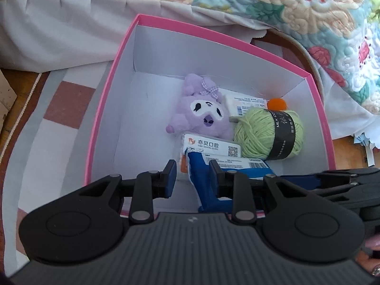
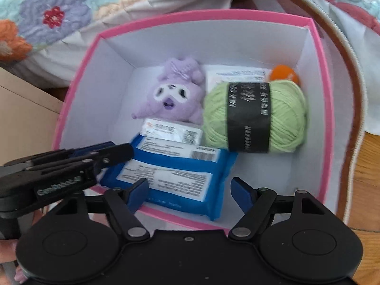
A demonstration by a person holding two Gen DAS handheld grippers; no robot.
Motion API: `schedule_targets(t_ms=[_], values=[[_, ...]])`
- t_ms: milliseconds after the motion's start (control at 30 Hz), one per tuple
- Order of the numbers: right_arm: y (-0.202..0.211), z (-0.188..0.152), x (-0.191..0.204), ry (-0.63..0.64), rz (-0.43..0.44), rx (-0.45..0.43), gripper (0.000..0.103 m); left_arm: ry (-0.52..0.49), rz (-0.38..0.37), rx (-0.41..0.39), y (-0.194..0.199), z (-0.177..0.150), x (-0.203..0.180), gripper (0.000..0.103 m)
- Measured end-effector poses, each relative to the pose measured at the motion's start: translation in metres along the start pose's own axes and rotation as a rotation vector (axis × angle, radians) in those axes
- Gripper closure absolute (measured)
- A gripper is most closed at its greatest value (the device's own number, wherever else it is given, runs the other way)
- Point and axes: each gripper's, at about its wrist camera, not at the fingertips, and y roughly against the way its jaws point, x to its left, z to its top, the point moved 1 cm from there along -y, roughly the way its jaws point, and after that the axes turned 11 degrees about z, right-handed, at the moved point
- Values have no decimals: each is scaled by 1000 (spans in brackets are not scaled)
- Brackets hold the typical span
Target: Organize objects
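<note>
Blue packet [image 2: 175, 173] lies slanted at the near end of the pink box [image 2: 78, 76], its near edge resting over the rim. The right gripper [image 2: 188, 185] hangs just above it, jaws spread wide and clear of it. The left gripper [image 1: 192, 166] is closed narrow and seems to pinch the packet's left corner, though blur hides the contact. Behind the packet lie a small white packet [image 2: 171, 130], green yarn [image 2: 254, 116], a purple plush toy [image 2: 175, 95] and an orange ball [image 2: 283, 72]. A flowered quilt [image 2: 54, 14] lies beyond the box.
</note>
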Motion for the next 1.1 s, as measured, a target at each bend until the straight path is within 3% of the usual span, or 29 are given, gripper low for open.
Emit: schedule_targets(t_ms=[67, 200, 433, 533, 700, 800, 900, 1100], values=[[0, -3, -2, -14, 32, -36, 55, 2, -10, -3, 1, 0, -2, 75], [-5, -13, 2, 39, 22, -105, 73, -14, 48, -34, 2, -1, -5, 75], [-11, -12, 16, 209, -43, -201, 75, 11, 61, -84, -3, 3, 3, 75], [-14, -6, 18, 242, -17, -211, 75, 29, 26, -98, -1, 8, 4, 75], [-18, -8, 23, 286, -102, -245, 76, -12, 88, -132, 4, 11, -2, 74], [-16, -13, 26, 337, -134, -245, 76, -13, 100, -110, 10, 8, -2, 67], [-10, -12, 24, 342, -151, -252, 76, -37, 170, -66, 17, 6, -6, 57], [16, -37, 40, 435, -231, -320, 72, -82, 189, -86, 45, -1, -4, 40]])
